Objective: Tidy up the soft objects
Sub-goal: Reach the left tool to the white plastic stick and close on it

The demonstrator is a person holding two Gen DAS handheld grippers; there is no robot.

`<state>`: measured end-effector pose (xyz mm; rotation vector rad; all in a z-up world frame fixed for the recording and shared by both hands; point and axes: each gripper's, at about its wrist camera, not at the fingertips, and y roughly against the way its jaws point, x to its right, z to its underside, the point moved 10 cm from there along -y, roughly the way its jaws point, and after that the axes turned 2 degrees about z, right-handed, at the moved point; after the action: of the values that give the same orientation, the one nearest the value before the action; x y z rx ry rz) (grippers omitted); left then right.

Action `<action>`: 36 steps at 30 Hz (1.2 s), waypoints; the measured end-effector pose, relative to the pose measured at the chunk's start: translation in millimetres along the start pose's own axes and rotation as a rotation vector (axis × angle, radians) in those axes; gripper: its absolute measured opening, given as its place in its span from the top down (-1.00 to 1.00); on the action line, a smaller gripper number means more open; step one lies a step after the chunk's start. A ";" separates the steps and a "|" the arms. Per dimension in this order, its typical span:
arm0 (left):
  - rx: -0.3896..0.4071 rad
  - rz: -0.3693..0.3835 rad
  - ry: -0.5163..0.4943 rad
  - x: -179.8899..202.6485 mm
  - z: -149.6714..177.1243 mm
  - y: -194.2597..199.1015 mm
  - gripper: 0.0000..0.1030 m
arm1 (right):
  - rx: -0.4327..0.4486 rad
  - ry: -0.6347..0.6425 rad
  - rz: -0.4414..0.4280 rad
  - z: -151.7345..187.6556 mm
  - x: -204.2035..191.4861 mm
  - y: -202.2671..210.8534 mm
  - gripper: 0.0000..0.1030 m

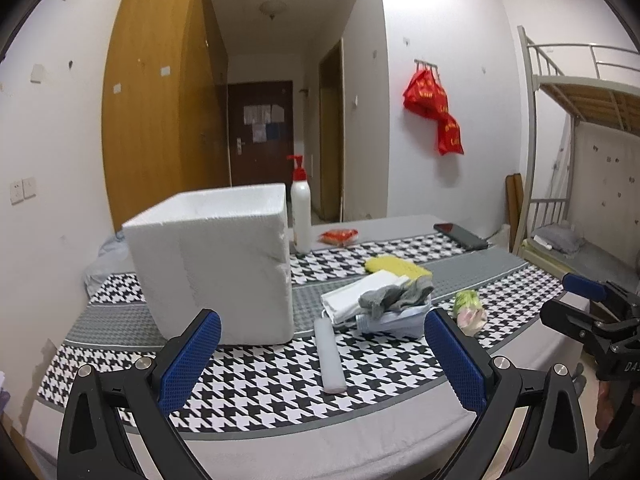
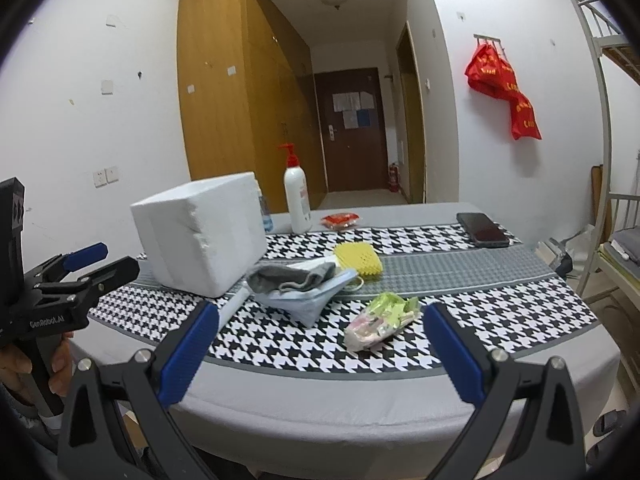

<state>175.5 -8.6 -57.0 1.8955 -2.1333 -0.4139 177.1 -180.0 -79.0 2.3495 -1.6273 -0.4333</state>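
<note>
White foam box (image 1: 212, 264) stands toward the left edge of a houndstooth-covered table (image 1: 256, 384), a pile of soft items just beside it: grey socks (image 1: 396, 296) on white cloths (image 1: 352, 296) and a blue face mask (image 2: 308, 300), with a yellow sponge (image 2: 358, 258) behind. A green-and-pink packet (image 2: 380, 320) lies near the front edge. Left gripper (image 1: 322, 364) and right gripper (image 2: 320, 352) hover before the front edge, jaws spread wide, holding nothing.

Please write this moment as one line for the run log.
left gripper: open, empty | right gripper: open, empty | grey sock: on pile beside white foam box | nothing grasped yet
</note>
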 end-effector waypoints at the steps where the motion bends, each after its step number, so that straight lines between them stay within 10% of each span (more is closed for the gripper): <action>1: -0.011 0.002 -0.001 -0.3 1.1 -4.2 -0.98 | -0.006 0.001 0.009 0.8 0.8 -3.3 -1.00; 23: -0.287 -0.047 0.013 -11.1 57.0 -92.6 -0.95 | -0.161 -0.051 0.076 29.5 27.1 -60.5 -1.00; 36: -0.396 -0.045 0.018 -8.9 75.9 -121.2 -0.35 | -0.210 -0.073 0.089 39.0 35.5 -79.8 -1.00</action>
<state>259.6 -10.0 -173.0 1.7121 -1.8309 -0.7615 243.0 -187.2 -148.0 2.1228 -1.6229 -0.6447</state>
